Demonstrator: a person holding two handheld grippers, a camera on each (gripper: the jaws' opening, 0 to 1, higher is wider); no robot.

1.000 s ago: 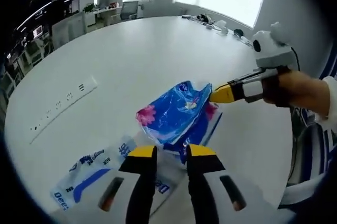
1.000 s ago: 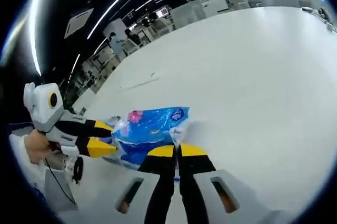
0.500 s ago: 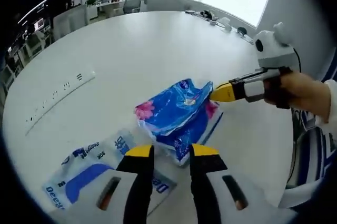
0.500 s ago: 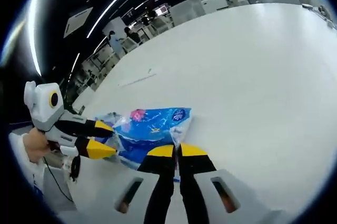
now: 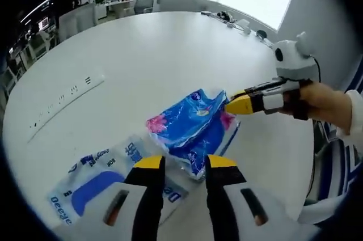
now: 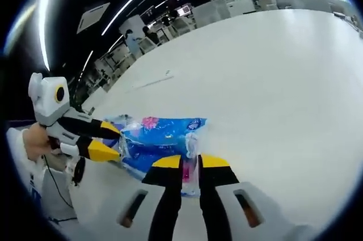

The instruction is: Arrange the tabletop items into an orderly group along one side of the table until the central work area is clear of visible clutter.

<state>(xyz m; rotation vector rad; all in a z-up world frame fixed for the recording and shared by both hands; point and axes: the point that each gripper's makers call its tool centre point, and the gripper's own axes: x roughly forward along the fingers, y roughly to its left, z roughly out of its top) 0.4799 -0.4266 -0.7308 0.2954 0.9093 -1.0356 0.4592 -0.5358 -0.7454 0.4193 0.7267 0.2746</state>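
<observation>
The right gripper (image 6: 185, 161) pinches the plastic end of a blue tissue pack (image 5: 193, 125), apparently to drag it aside. The pack lies near the counter (image 5: 147, 54) edge, overlapping a flat white-and-blue packet (image 5: 85, 187). The left gripper (image 5: 182, 163) hovers narrowly parted, holding nothing.

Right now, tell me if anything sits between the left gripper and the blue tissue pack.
Nothing visible does. The left gripper has its open jaws right at the blue tissue pack, with only the pack's near end between them. The white wipes pack lies off to one side.
</observation>
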